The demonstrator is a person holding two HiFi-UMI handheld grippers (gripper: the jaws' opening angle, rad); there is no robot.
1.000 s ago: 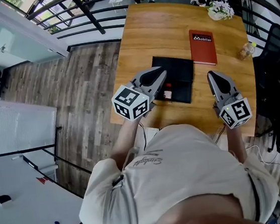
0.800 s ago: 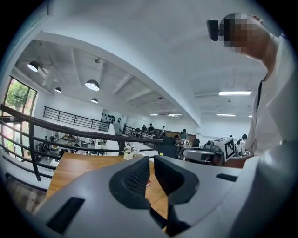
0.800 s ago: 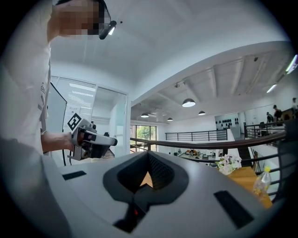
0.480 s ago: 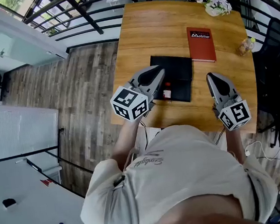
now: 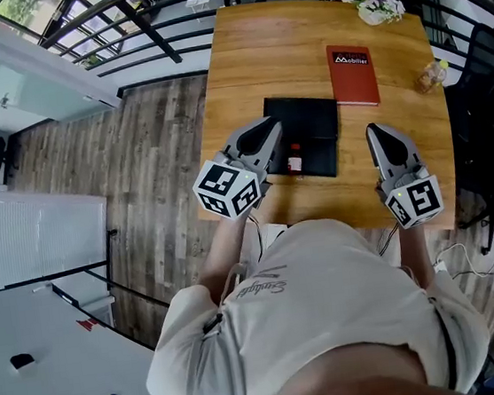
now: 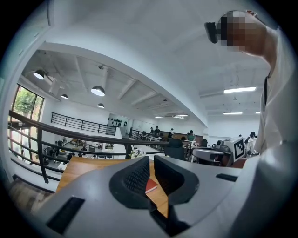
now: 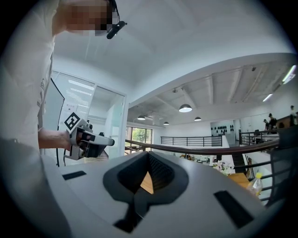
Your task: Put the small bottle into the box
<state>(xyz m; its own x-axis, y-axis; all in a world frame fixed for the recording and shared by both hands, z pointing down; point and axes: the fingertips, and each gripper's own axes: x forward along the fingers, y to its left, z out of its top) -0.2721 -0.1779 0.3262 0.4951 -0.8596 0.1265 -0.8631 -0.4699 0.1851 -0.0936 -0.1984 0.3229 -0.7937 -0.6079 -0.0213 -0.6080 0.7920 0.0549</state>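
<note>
The black box (image 5: 302, 121) lies open on the wooden table (image 5: 299, 42). A small bottle (image 5: 295, 161) with a red band rests at the box's near left corner; I cannot tell whether it is inside or just at the rim. My left gripper (image 5: 273, 129) hovers just left of the bottle, jaws shut and empty (image 6: 151, 160). My right gripper (image 5: 374, 133) hangs to the right of the box, apart from it, also shut with nothing in it (image 7: 148, 155).
A red book (image 5: 353, 74) lies beyond the box, also seen between the left jaws (image 6: 151, 186). White flowers (image 5: 379, 10) and a clear plastic bottle (image 5: 430, 78) stand at the table's far right. A black railing (image 5: 154, 20) runs behind the table.
The left gripper has drawn back a little to the left, away from the bottle. The right gripper has hardly moved.
</note>
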